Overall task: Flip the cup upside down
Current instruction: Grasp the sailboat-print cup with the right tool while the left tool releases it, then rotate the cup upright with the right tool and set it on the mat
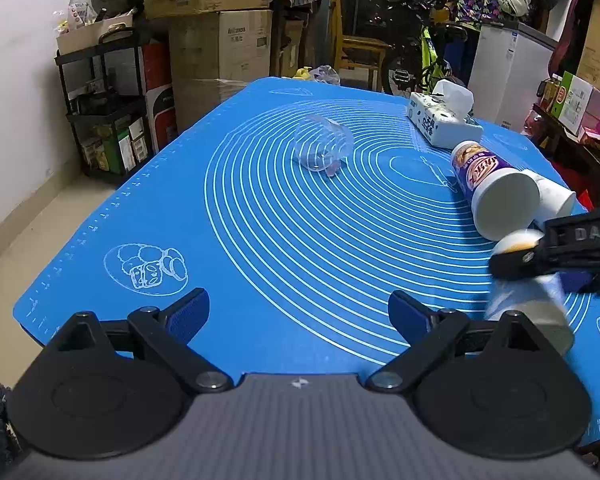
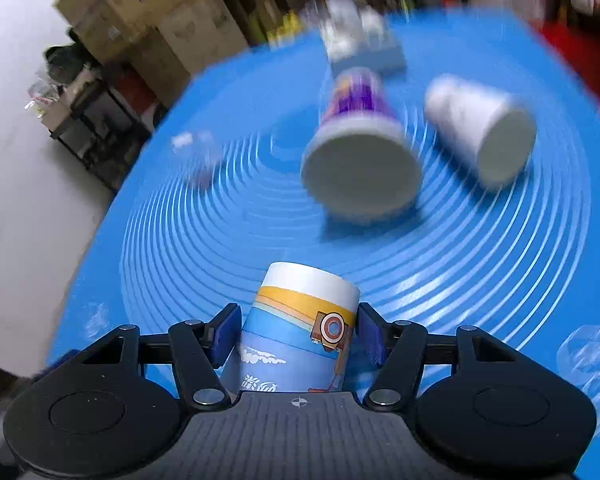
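Note:
My right gripper (image 2: 298, 334) is shut on a blue and yellow printed paper cup (image 2: 300, 328), its white end pointing forward over the blue mat (image 2: 180, 240). The right wrist view is blurred by motion. In the left wrist view this gripper (image 1: 512, 268) shows at the right edge with the blurred cup (image 1: 528, 304). My left gripper (image 1: 298, 316) is open and empty, low over the mat's near side (image 1: 260, 240). A purple printed cup (image 2: 356, 148) and a white cup (image 2: 480, 128) lie on their sides ahead. A clear plastic cup (image 1: 324, 144) lies on its side mid-mat.
A tissue pack (image 1: 440, 116) lies at the mat's far right. Cardboard boxes (image 1: 216, 32), a black shelf rack (image 1: 104, 108), a bicycle (image 1: 420, 52) and a white chest freezer (image 1: 512, 68) stand beyond the table. The floor (image 1: 28, 232) drops away at left.

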`<state>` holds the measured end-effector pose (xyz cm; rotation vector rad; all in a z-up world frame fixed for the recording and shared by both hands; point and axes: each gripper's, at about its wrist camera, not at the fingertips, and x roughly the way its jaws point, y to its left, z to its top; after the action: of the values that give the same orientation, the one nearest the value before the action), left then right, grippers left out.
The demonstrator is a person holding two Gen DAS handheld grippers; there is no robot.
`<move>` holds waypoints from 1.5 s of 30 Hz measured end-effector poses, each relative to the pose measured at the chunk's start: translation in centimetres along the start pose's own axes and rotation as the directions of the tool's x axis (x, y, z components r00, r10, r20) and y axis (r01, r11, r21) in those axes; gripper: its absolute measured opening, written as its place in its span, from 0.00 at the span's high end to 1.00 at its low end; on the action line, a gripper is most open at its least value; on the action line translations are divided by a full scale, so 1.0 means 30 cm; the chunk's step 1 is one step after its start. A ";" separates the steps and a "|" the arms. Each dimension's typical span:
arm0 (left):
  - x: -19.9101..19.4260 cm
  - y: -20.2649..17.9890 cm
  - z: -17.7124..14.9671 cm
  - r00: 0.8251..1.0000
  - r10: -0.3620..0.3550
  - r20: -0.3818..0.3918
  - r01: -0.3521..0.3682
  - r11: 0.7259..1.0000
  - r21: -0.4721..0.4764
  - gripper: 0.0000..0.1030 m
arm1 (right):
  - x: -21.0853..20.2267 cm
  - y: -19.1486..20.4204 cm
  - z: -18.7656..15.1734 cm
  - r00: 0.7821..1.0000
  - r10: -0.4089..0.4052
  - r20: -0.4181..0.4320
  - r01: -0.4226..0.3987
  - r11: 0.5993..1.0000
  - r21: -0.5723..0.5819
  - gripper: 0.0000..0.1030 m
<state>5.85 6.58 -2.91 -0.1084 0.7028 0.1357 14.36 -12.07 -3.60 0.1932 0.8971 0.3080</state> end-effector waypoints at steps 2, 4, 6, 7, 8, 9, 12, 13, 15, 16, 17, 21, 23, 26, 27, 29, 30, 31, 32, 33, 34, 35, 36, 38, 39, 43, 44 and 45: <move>-0.003 -0.002 0.001 1.000 0.001 0.008 -0.001 1.000 0.000 0.07 | -0.040 0.025 -0.025 0.990 -0.029 0.140 0.042 0.995 -0.088 0.37; -0.007 -0.007 0.002 1.000 0.003 0.018 -0.003 1.000 0.002 0.07 | -0.072 0.041 -0.052 0.964 -0.050 0.261 0.095 0.982 -0.164 0.37; -0.010 -0.011 0.002 1.000 0.004 0.029 -0.004 1.000 0.003 0.07 | -0.081 0.056 -0.093 0.925 -0.057 0.375 0.159 0.956 -0.247 0.37; -0.012 -0.013 0.001 0.999 0.004 0.034 -0.004 1.000 0.003 0.07 | -0.073 0.065 -0.121 0.904 -0.065 0.422 0.204 0.934 -0.294 0.37; -0.015 -0.016 -0.002 0.999 0.004 0.039 -0.004 1.000 0.004 0.07 | -0.074 0.059 -0.139 0.892 -0.069 0.447 0.235 0.915 -0.328 0.37; -0.017 -0.019 -0.003 0.999 0.004 0.043 -0.005 1.000 0.006 0.07 | -0.057 0.062 -0.160 0.886 -0.070 0.458 0.258 0.896 -0.361 0.37; -0.019 -0.028 -0.011 0.999 0.004 0.051 -0.005 1.000 0.015 0.07 | -0.034 0.055 -0.209 0.888 -0.058 0.456 0.263 0.878 -0.400 0.37; -0.020 -0.030 -0.013 0.999 0.003 0.052 -0.004 1.000 0.018 0.07 | -0.042 0.054 -0.223 0.881 -0.042 0.471 0.258 0.877 -0.405 0.37; -0.021 -0.035 -0.018 0.999 0.002 0.054 -0.003 1.000 0.025 0.07 | -0.041 0.061 -0.228 0.882 -0.044 0.470 0.263 0.873 -0.411 0.37; -0.021 -0.037 -0.020 0.999 0.001 0.054 -0.003 1.000 0.028 0.07 | -0.047 0.061 -0.229 0.884 -0.046 0.465 0.261 0.874 -0.410 0.38; -0.021 -0.039 -0.021 0.999 0.000 0.053 -0.002 1.000 0.031 0.07 | -0.062 0.053 -0.229 0.887 -0.048 0.459 0.258 0.876 -0.407 0.38; -0.027 -0.047 -0.027 0.999 -0.009 0.051 0.008 1.000 0.028 0.07 | -0.112 0.022 -0.265 0.900 -0.064 0.432 0.247 0.890 -0.383 0.38; -0.030 -0.052 -0.032 0.999 -0.014 0.048 0.013 0.999 0.030 0.07 | -0.128 0.021 -0.282 0.904 -0.070 0.422 0.247 0.890 -0.382 0.39; -0.032 -0.065 -0.043 0.999 -0.022 0.039 0.021 0.999 0.039 0.07 | -0.142 0.012 -0.302 0.910 -0.076 0.407 0.245 0.892 -0.381 0.39; -0.034 -0.067 -0.045 0.999 -0.025 0.037 0.023 0.999 0.041 0.07 | -0.143 0.013 -0.305 0.912 -0.077 0.403 0.243 0.893 -0.378 0.39; -0.039 -0.076 -0.051 0.999 -0.031 0.035 0.030 0.998 0.050 0.07 | -0.147 0.004 -0.306 0.918 -0.077 0.390 0.232 0.901 -0.368 0.39; -0.044 -0.080 -0.053 0.999 -0.035 0.036 0.033 0.998 0.054 0.07 | -0.149 0.000 -0.304 0.921 -0.076 0.381 0.224 0.906 -0.360 0.40; -0.049 -0.085 -0.055 0.999 -0.038 0.037 0.036 0.998 0.059 0.07 | -0.152 -0.003 -0.303 0.924 -0.076 0.374 0.218 0.909 -0.354 0.39; -0.055 -0.090 -0.058 0.998 -0.042 0.039 0.040 0.997 0.065 0.07 | -0.158 -0.006 -0.303 0.927 -0.076 0.368 0.213 0.914 -0.346 0.39; -0.063 -0.097 -0.060 0.998 -0.047 0.042 0.044 0.996 0.073 0.07 | -0.167 -0.009 -0.308 0.927 -0.078 0.366 0.211 0.916 -0.341 0.34; -0.070 -0.102 -0.061 0.998 -0.052 0.045 0.048 0.996 0.081 0.07 | -0.181 -0.013 -0.313 0.928 -0.073 0.365 0.205 0.919 -0.337 0.32; -0.076 -0.107 -0.063 0.997 -0.057 0.048 0.052 0.995 0.089 0.07 | -0.199 -0.017 -0.319 0.926 -0.072 0.369 0.201 0.924 -0.326 0.30; -0.085 -0.112 -0.065 0.997 -0.063 0.050 0.058 0.994 0.097 0.07 | -0.217 -0.021 -0.326 0.926 -0.068 0.372 0.195 0.929 -0.315 0.26; -0.102 -0.123 -0.072 0.996 -0.075 0.050 0.069 0.992 0.110 0.07 | -0.254 -0.036 -0.338 0.929 -0.059 0.365 0.173 0.941 -0.290 0.21; -0.106 -0.127 -0.075 0.995 -0.082 0.048 0.076 0.990 0.115 0.07 | -0.272 -0.044 -0.343 0.933 -0.058 0.355 0.163 0.948 -0.275 0.20; -0.137 -0.155 -0.091 0.992 -0.119 0.034 0.113 0.983 0.145 0.07 | -0.327 -0.080 -0.372 0.948 -0.068 0.312 0.142 0.965 -0.219 0.20; -0.143 -0.162 -0.097 0.991 -0.127 0.031 0.121 0.981 0.152 0.07 | -0.337 -0.087 -0.380 0.949 -0.074 0.305 0.143 0.967 -0.210 0.20; -0.150 -0.169 -0.104 0.991 -0.135 0.025 0.129 0.979 0.160 0.07 | -0.349 -0.096 -0.390 0.951 -0.084 0.296 0.147 0.969 -0.197 0.20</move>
<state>1.28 0.74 -2.09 -0.0003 0.6659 -0.0455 -0.50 -17.92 -3.89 -0.0191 0.5793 0.2578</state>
